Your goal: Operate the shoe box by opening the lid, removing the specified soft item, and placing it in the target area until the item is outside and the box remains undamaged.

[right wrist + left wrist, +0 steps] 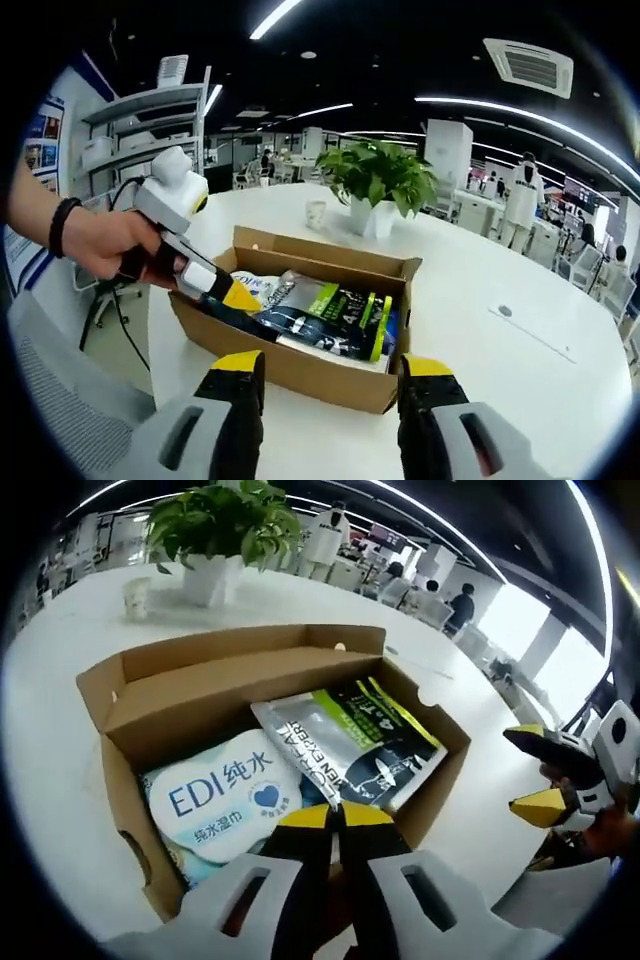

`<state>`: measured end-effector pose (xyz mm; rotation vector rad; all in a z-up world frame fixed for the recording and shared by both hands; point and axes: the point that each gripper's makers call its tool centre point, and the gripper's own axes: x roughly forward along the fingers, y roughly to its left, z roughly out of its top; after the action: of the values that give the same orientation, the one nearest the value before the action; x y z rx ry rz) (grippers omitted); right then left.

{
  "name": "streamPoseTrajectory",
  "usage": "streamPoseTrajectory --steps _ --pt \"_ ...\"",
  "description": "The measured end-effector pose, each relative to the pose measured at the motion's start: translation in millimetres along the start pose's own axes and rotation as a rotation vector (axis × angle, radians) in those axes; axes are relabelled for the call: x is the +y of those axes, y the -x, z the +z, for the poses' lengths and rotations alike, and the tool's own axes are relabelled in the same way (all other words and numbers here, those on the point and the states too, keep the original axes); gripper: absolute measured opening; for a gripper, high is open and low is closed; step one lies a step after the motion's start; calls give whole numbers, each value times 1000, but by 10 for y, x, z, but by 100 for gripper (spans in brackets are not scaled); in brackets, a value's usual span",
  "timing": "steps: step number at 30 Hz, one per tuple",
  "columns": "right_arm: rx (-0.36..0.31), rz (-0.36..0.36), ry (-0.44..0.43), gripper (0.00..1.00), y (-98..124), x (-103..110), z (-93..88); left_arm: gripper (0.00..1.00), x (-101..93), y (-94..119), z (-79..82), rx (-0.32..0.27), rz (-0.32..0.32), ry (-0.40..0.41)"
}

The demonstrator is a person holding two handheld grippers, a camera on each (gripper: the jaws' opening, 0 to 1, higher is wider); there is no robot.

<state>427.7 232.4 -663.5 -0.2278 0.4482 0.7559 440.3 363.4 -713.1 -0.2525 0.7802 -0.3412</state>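
The left gripper [335,815], jaws closed and empty, is lowered into the opened shoe box [300,370] toward the wipes pack [225,795], while the right gripper [330,375] is held open just outside the box's near wall.

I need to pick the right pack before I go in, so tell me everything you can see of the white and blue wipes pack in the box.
The wipes pack is a soft, glossy pouch, white with a blue panel printed "EDI" plus Chinese characters and a heart mark. It lies flat in the open cardboard box, at the end away from the dark green-and-black pouch, whose edge overlaps it. The left tool, its jaws together, sits at the pack's edge; actual contact is unclear. In the right gripper view, a white corner shows.
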Motion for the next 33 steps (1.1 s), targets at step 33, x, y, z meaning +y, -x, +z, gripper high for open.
streamPoseTrajectory --steps 33 --pt "283 47 -284 35 -879 -290 -220 2 86 29 -37 19 -32 -160"
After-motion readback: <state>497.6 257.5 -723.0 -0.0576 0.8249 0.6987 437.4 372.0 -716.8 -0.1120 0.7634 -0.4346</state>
